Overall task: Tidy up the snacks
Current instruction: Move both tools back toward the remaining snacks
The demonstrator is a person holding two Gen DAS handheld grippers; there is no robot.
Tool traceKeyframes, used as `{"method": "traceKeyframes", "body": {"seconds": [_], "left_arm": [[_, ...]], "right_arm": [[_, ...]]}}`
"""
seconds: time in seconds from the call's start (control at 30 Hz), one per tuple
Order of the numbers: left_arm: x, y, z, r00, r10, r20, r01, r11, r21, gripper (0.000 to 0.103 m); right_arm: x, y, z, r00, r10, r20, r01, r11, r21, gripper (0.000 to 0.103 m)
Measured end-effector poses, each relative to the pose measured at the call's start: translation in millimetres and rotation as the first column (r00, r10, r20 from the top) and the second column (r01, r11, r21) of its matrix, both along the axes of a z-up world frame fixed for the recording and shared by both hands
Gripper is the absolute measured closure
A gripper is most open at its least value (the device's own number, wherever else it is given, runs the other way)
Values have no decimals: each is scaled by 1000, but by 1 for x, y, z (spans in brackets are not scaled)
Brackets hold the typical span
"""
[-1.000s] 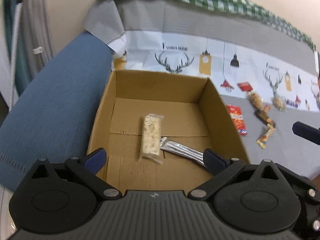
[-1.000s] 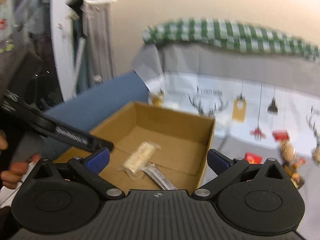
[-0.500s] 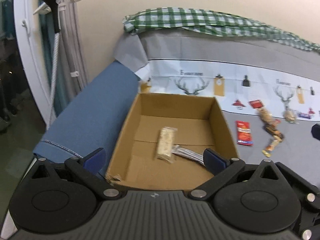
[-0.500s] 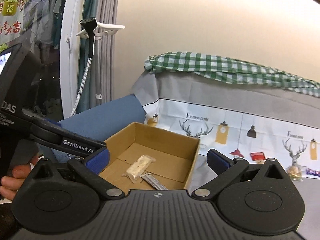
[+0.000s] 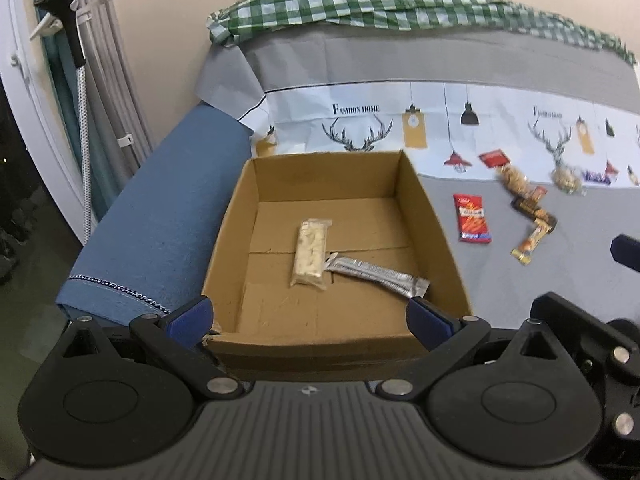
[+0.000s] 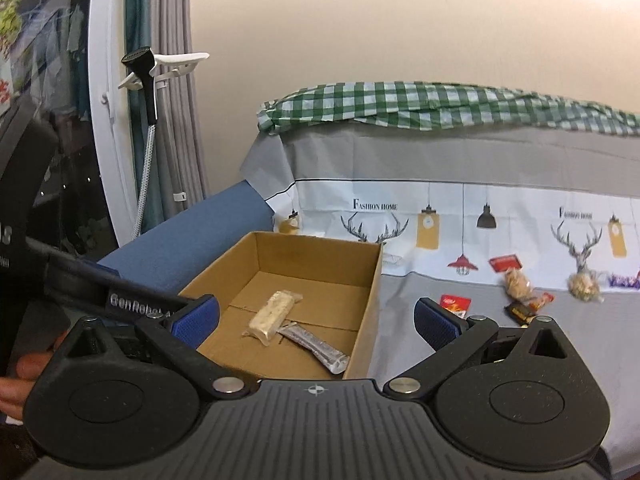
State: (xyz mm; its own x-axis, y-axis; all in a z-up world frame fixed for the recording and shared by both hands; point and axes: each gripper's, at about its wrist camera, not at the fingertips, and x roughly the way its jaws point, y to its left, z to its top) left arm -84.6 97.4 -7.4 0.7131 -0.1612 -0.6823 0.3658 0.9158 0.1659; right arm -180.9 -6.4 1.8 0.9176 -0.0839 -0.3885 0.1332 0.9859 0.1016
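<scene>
Beige wall (image 6: 360,32), grey curtain (image 6: 176,120), green checked cloth (image 5: 400,4), blue cushion (image 5: 160,216)

The counter (image 5: 500,292) was draped in a grey cloth with a white printed band of deer heads and hanging lamps. An open brown cardboard box (image 5: 436,232) sat on it at the left, beside a blue fabric pad (image 5: 160,224). To the right of the box lay a red flat snack packet (image 5: 472,218), then a small cluster of brown and gold wrapped sweets (image 5: 532,220), and two clear bags of pale puffed snacks (image 6: 516,282) near the white band. A green-and-white checked cloth (image 5: 380,4) lay bunched along the far edge.
</scene>
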Motion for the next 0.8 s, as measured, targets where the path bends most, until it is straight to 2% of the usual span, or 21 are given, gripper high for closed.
{"method": "traceKeyframes", "body": {"seconds": [0.23,0.53,0.6,0.7,0.8], "left_arm": [[7,-13,-6,999,-34,-15,34,999,21,0],[28,-62,-7,995,-92,-46,95,993,66,0],[38,-84,-5,993,-108,-52,113,990,86,0],[61,-127,-2,985,-153,-77,159,984,83,0],[86,-175,1,977,-185,-103,185,983,-8,0]], "right_arm": [[3,-7,-8,1000,0,-4,0,1000,23,1],[8,-50,-21,993,-112,-32,114,989,89,1],[9,-65,-20,989,-141,-34,143,988,61,1],[10,-96,-17,977,-211,-14,210,977,-29,1],[14,-145,-16,951,-309,-3,307,946,-106,1]]}}
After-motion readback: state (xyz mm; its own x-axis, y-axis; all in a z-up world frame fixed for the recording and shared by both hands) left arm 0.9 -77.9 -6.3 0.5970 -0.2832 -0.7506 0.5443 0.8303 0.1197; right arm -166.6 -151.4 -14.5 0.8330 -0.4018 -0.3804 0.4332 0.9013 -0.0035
